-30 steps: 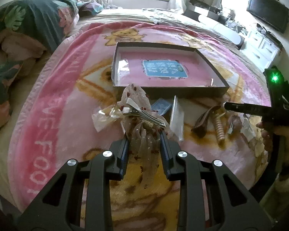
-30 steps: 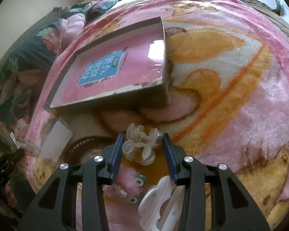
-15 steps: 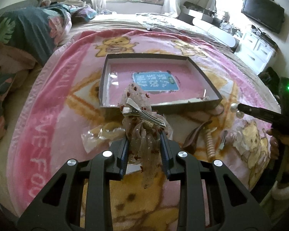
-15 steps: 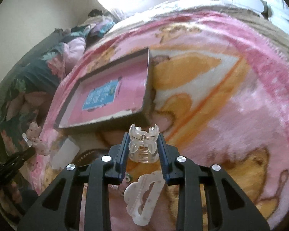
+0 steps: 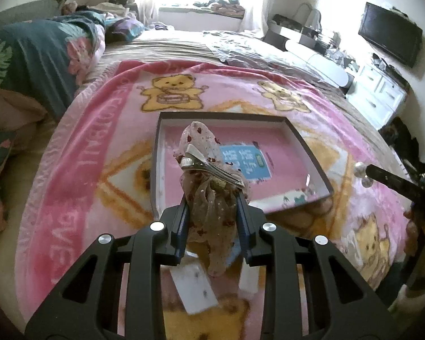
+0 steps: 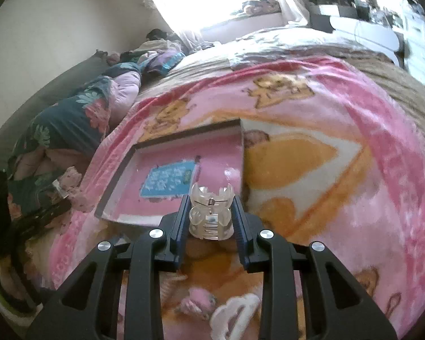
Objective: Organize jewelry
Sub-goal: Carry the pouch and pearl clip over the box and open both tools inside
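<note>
Right now the left hand-held gripper (image 5: 212,195) is clenched on a sheer fabric hair bow (image 5: 209,215) that carries a silver metal clip (image 5: 209,167) across its top; the bow stands up between the pads and its loose tail hangs below them. Beyond it, toward twelve o'clock, a shallow dark-rimmed tray (image 5: 155,164) with a pink floor and a blue label (image 5: 245,161) lies on the pink bear-print blanket (image 5: 104,153) that covers the bed. At about six o'clock under the fingers a white card (image 5: 195,286) lies on the blanket. The right hand-held gripper (image 6: 210,212) is grasping a clear plastic claw clip (image 6: 209,212), squeezed upright between the blue pads with its spring facing the camera. In that view the tray (image 6: 119,181) lies at about eleven o'clock, just past the clip, and a white cloud-shaped clip (image 6: 235,311) lies on the blanket at six o'clock. At three o'clock in the left view the other gripper shows as a dark bar with the clear clip at its tip.
</note>
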Demonstrator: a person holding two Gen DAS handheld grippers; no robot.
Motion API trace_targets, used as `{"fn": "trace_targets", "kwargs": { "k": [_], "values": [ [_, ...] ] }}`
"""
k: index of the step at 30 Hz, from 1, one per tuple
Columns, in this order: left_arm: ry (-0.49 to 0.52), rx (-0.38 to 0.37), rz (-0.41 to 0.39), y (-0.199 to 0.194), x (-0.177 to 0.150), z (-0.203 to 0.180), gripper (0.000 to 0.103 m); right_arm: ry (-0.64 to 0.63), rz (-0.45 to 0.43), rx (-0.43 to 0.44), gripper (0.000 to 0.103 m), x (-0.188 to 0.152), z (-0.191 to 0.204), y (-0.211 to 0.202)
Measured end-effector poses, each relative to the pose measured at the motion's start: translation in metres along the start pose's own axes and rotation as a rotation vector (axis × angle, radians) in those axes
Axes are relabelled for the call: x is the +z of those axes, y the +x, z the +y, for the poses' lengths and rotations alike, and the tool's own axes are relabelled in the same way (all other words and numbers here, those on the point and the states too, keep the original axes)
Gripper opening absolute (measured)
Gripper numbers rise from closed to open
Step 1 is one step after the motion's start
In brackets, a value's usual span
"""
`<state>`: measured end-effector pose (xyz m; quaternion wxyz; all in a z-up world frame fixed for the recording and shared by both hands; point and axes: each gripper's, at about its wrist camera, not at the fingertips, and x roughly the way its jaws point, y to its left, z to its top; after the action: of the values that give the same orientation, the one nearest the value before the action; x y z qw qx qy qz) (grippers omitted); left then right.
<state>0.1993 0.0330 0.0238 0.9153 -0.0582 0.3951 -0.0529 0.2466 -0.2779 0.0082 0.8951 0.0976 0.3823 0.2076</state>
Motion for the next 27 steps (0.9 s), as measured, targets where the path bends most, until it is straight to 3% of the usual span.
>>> {"fn": "trace_targets", "kwargs": {
  "k": [8,20,27],
  "values": [
    [-0.009,-0.004,0.021,0.033,0.021,0.010,0.022,-0.035,0.010,-0.004,0.028,0.023,0.018,0.025],
    [0.018,-0.015,0.092,0.089,0.019,0.004,0.028,-0.062,0.088,-0.060,0.028,0.025,0.034,0.080],
    [0.015,0.006,0.131,0.104,0.012,0.011,0.052,-0.066,0.143,-0.110,0.028,0.016,0.035,0.113]
  ]
}}
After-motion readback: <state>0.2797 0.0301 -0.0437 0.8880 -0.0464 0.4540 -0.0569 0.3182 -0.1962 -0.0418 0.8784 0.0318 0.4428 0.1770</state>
